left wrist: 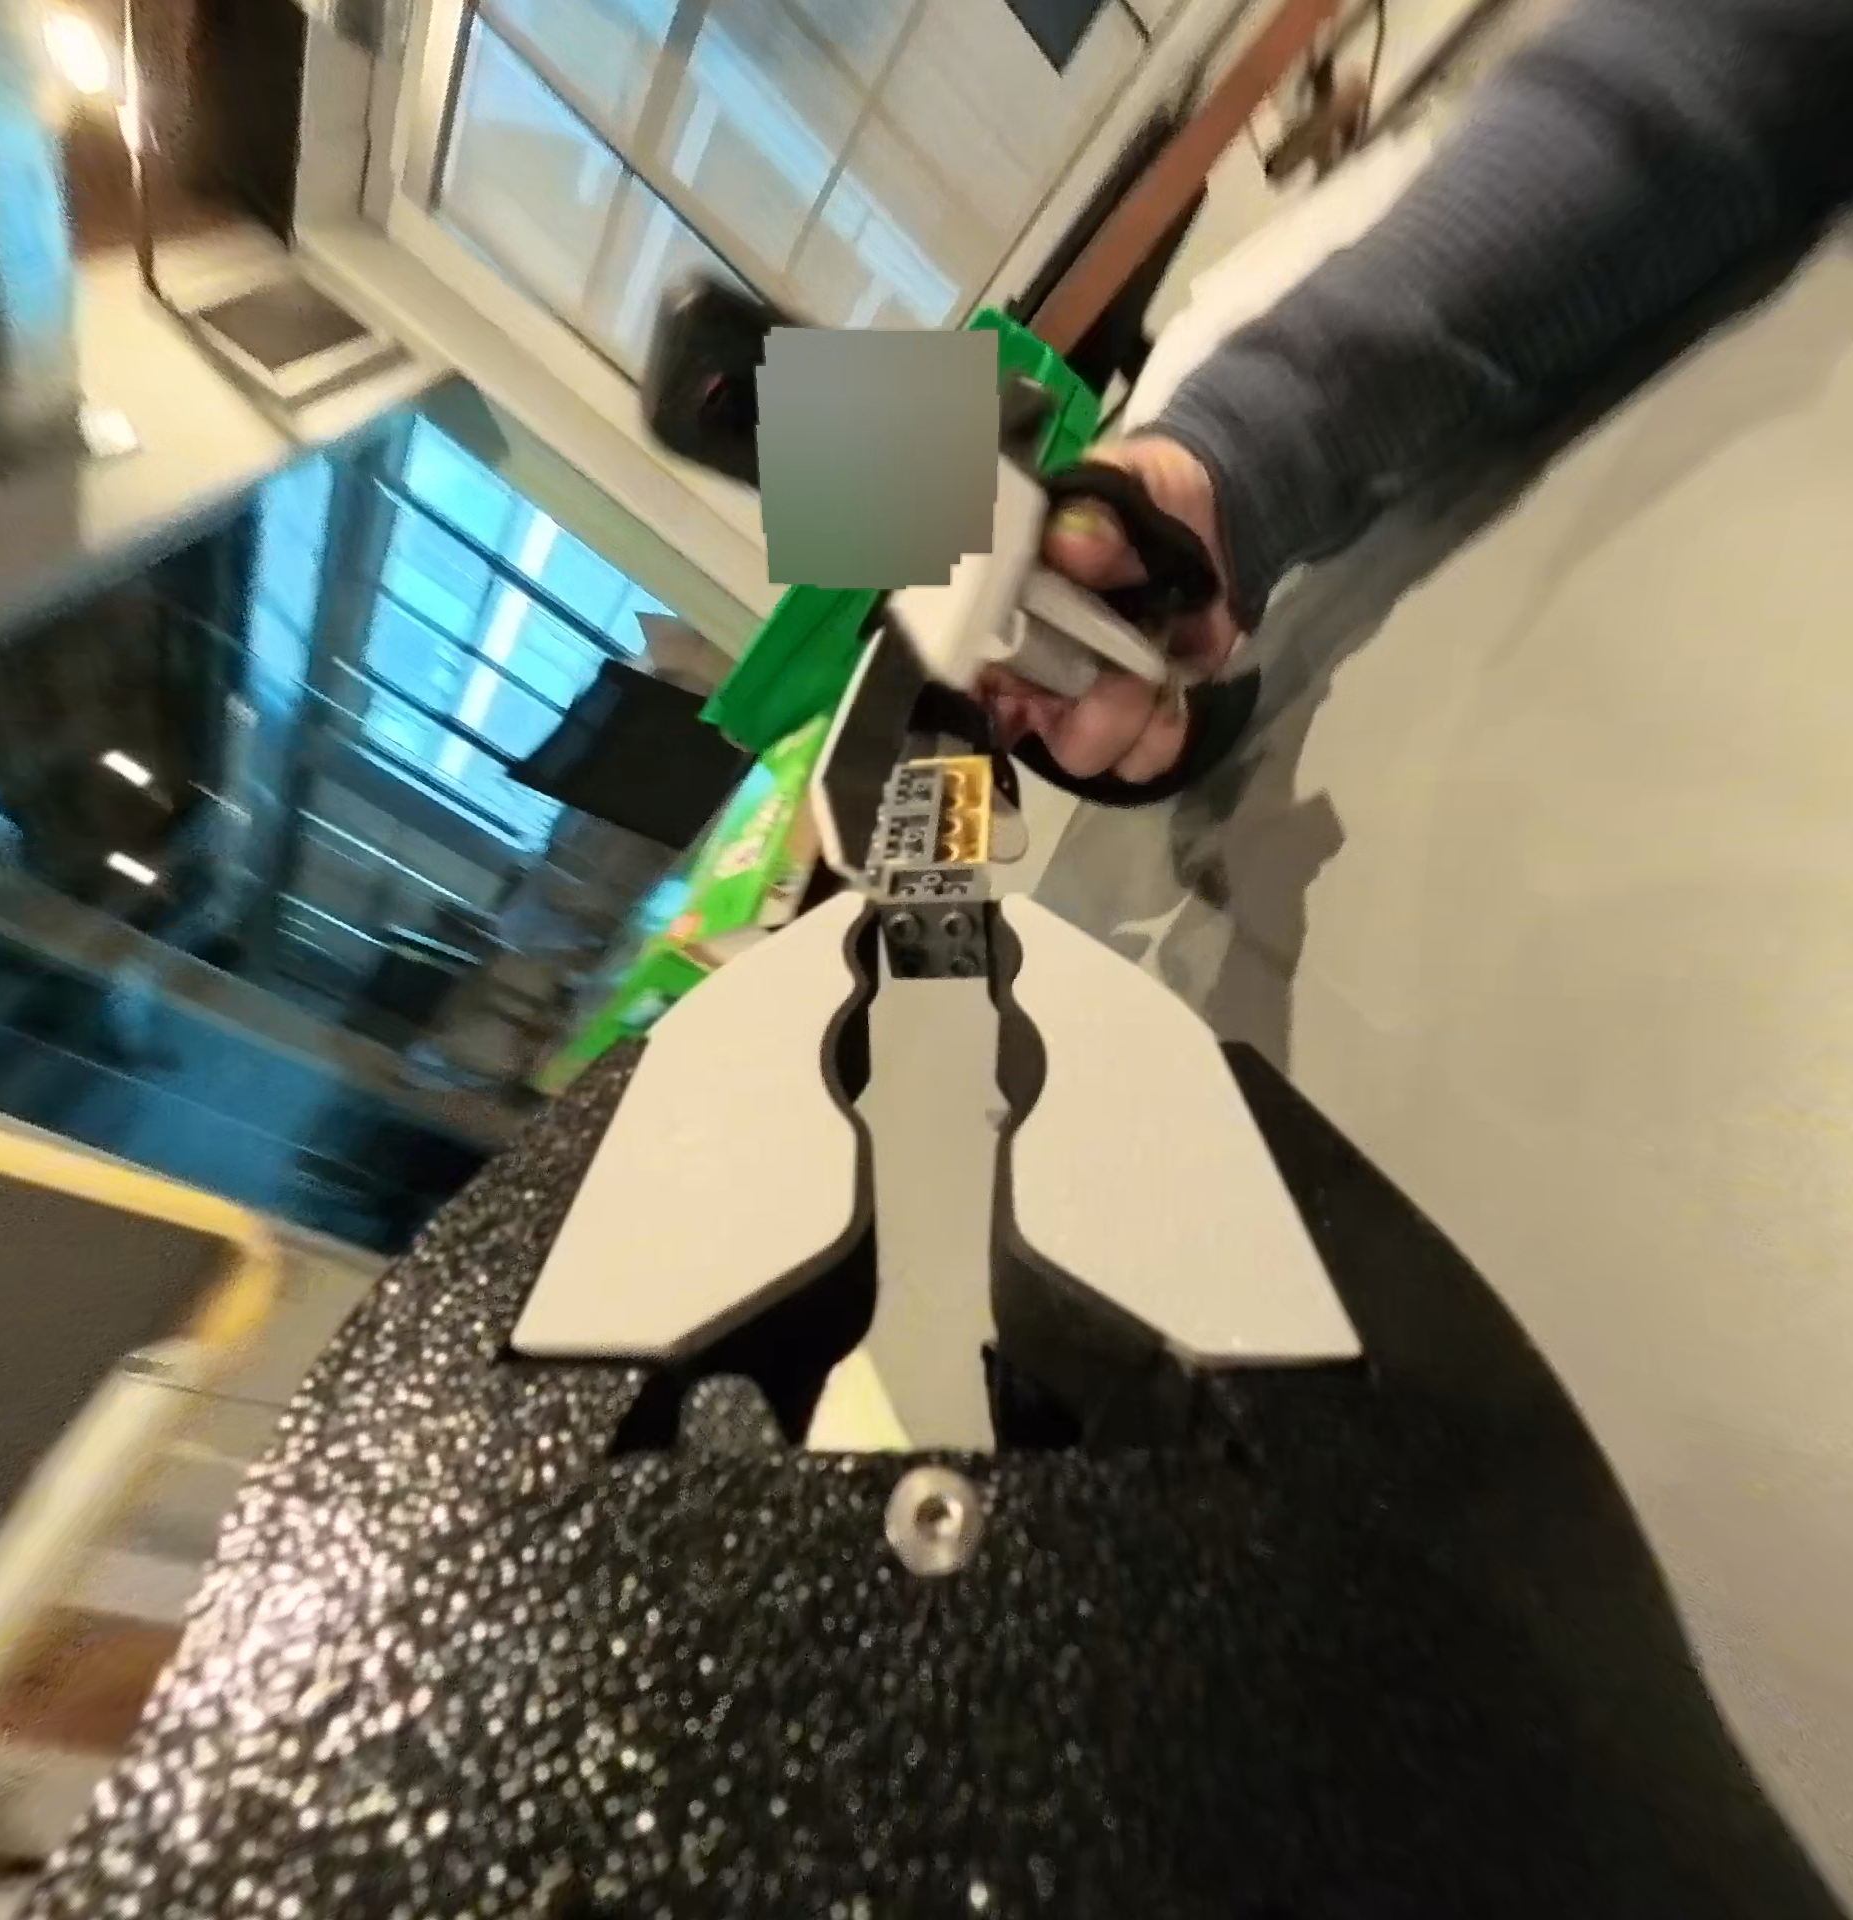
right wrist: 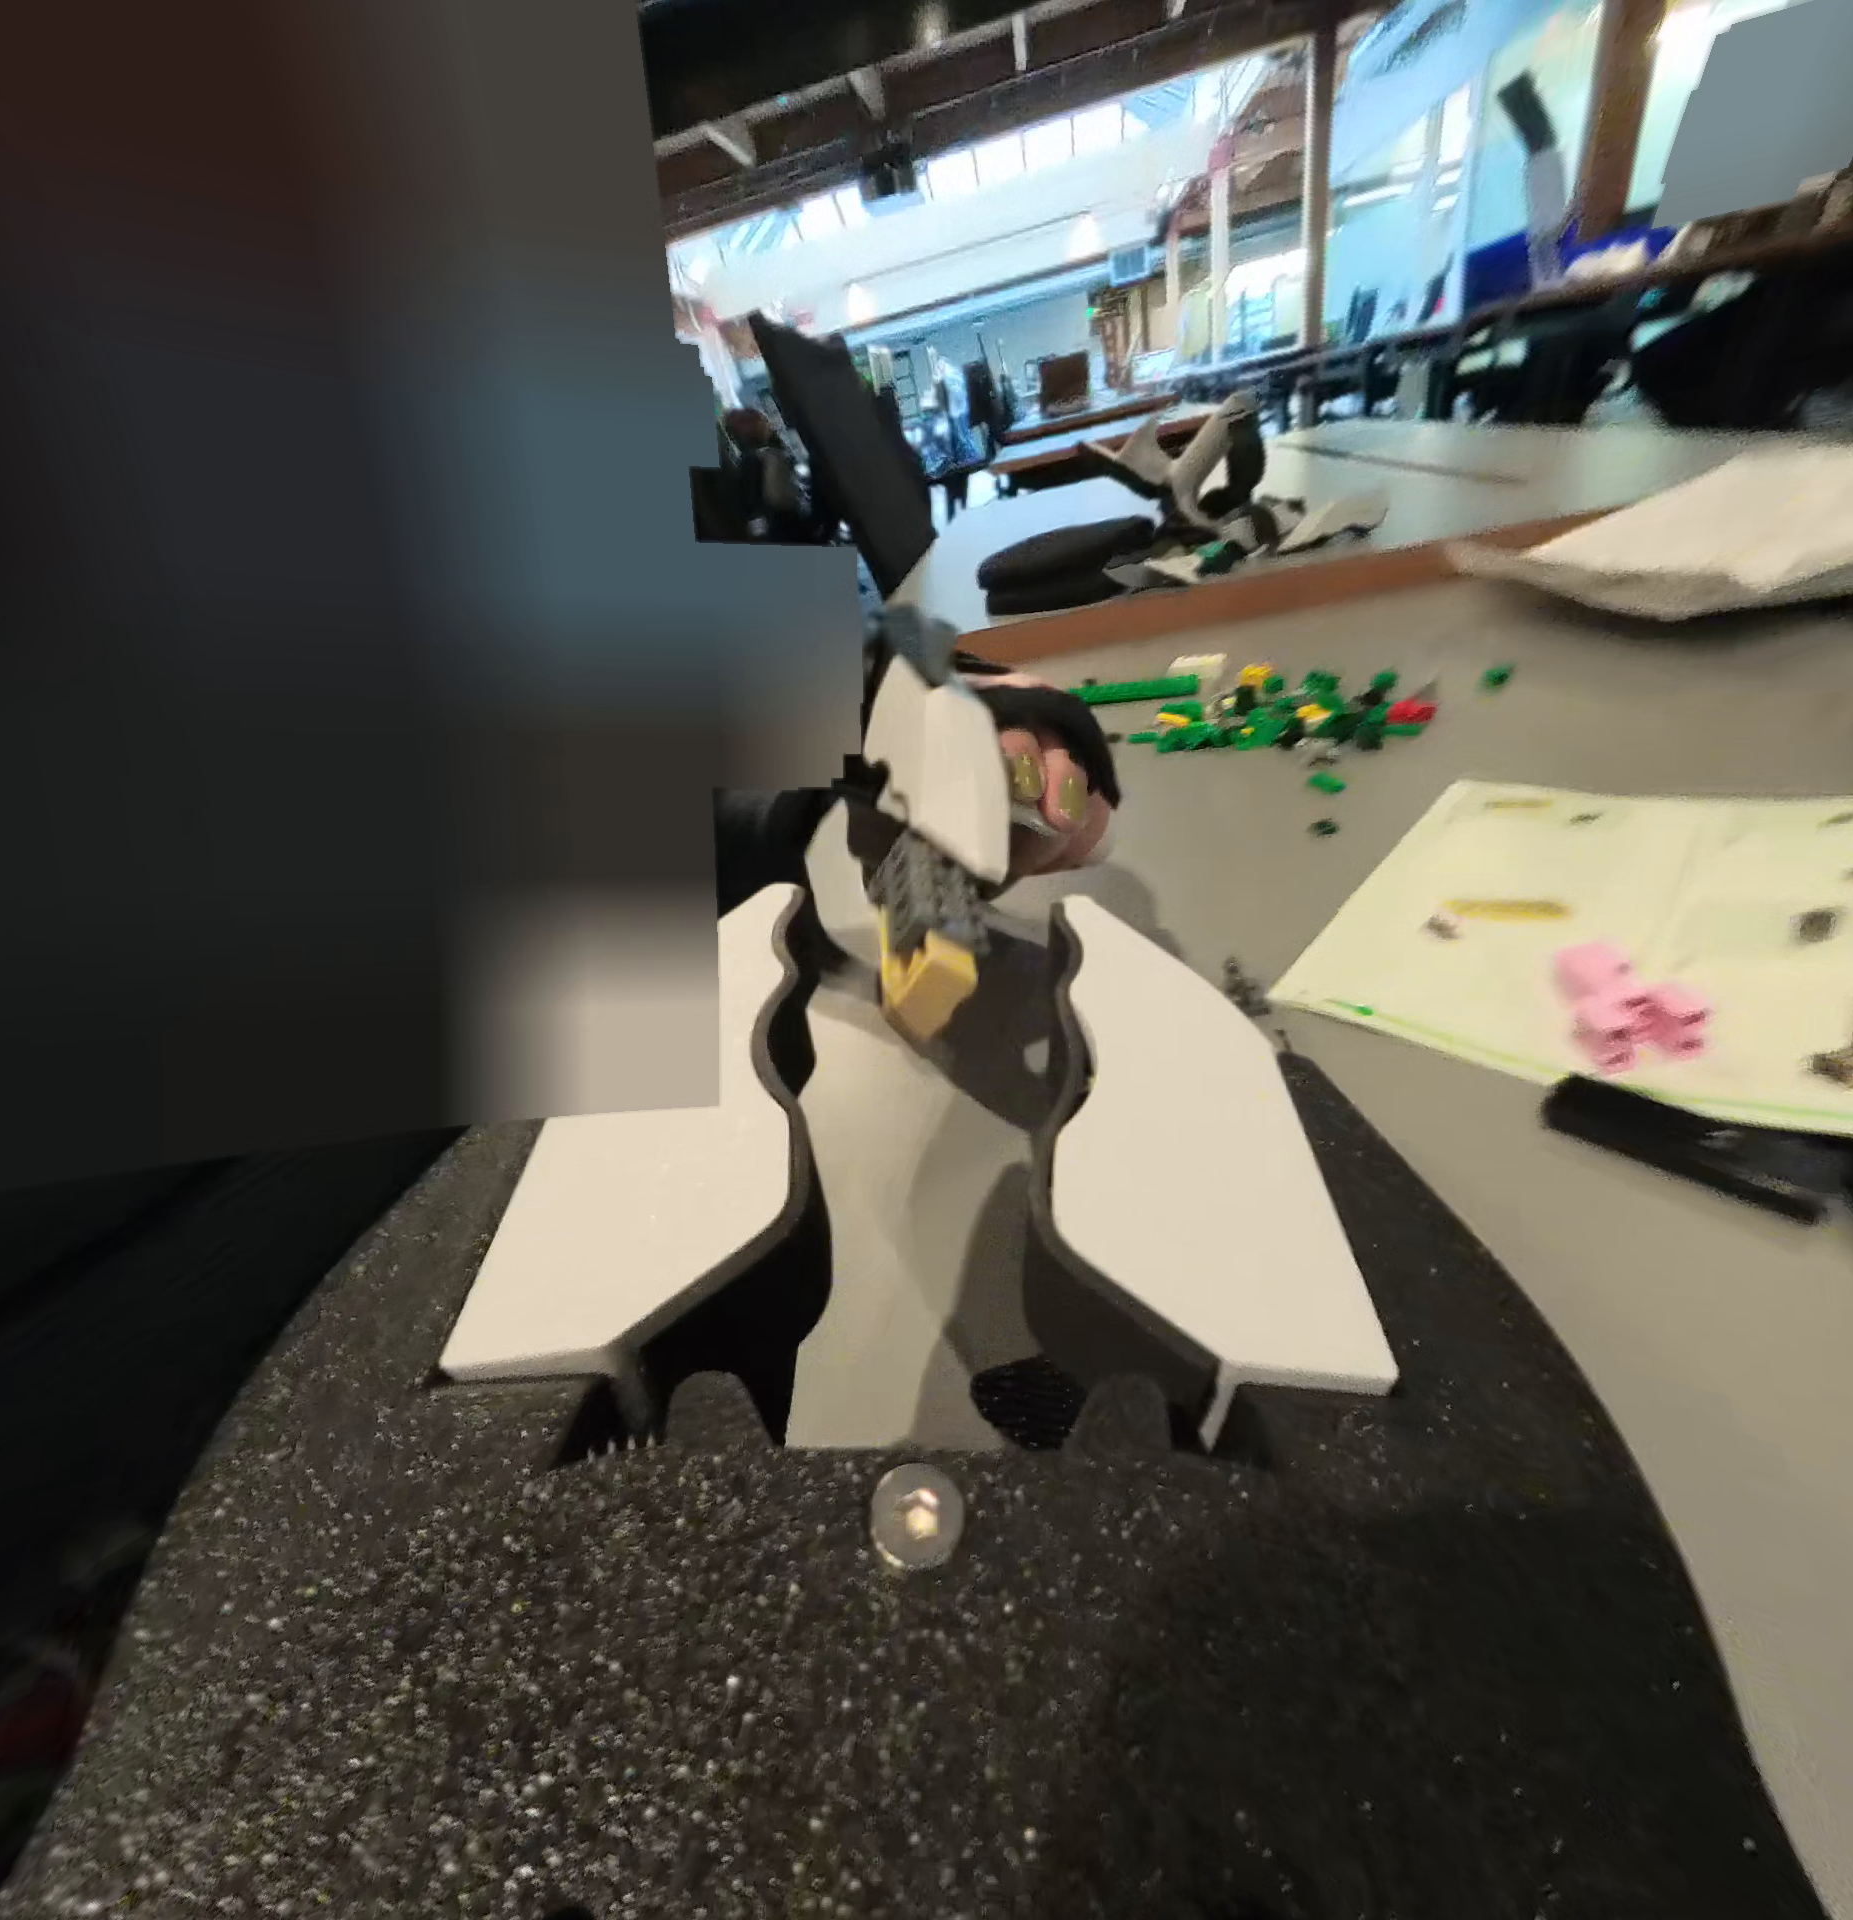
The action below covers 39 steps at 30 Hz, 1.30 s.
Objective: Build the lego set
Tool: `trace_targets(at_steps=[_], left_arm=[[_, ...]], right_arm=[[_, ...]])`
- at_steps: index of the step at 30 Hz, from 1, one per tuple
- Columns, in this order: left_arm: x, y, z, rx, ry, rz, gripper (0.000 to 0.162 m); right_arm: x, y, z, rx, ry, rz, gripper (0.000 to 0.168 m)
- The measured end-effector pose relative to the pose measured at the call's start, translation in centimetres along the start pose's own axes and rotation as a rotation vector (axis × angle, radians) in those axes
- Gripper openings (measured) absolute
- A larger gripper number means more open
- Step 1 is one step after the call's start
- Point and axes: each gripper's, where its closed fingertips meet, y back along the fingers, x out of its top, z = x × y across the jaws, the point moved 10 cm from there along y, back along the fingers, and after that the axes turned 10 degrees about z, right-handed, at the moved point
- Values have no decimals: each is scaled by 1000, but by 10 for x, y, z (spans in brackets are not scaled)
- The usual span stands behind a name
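Left gripper (left wrist: 932, 940) pinches the grey-and-tan lego assembly (left wrist: 937, 842) at its dark end, held up at 12 o'clock so the right gripper (right wrist: 927, 940), jaws spread around the tan end, can work it.

- The flat grey matte surface (right wrist: 1587, 665) fills the right side of the right wrist view and ends in a brown wooden edge (right wrist: 1213, 603) at the back.
- A scattered heap of small green, yellow and red plastic bricks (right wrist: 1286, 712) lies on it toward the far side.
- An open pale-green paper instruction booklet (right wrist: 1587, 935) lies flat nearer the camera.
- A black elongated object (right wrist: 1680, 1153), blurred, lies at the booklet's near edge.
- A crumpled white paper bag (right wrist: 1691, 551) rests near the far right edge.
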Motion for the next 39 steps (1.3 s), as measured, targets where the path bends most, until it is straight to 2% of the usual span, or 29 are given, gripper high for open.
trace_targets(at_steps=[3, 4, 8, 14, 21, 22, 24, 27, 34, 39], left_arm=[[-3, 1, -7, -28, 211, 28, 19], [-5, 2, -9, -35, 266, 34, 19], [-12, 4, -14, -38, 394, 55, 19], [-16, 5, -17, -51, 501, 85, 19], [-20, 4, -17, -78, 574, 95, 19], [-20, 4, -17, -62, 570, 101, 22], [-18, 4, -17, -9, 532, 107, 42], [-15, 4, -17, 38, 428, 76, 50], [-13, -1, -7, 94, 59, -114, 38], [-11, -3, -3, 79, 1, -120, 28]], right_arm=[[-1, -2, -3, -36, 126, -36, 40], [-2, -2, -5, -49, 171, -64, 35], [-4, -5, -10, -104, 332, -126, 24], [-2, -5, -14, -154, 463, -120, 17], [-2, -6, -16, -140, 480, -114, 17], [-1, -6, -15, -142, 462, -108, 16], [1, -5, -13, -150, 403, -90, 17], [5, 1, -5, -181, 268, -39, 16], [-4, 5, 16, -146, -197, -16, 16], [-12, 4, 21, -130, -314, -66, 16]])
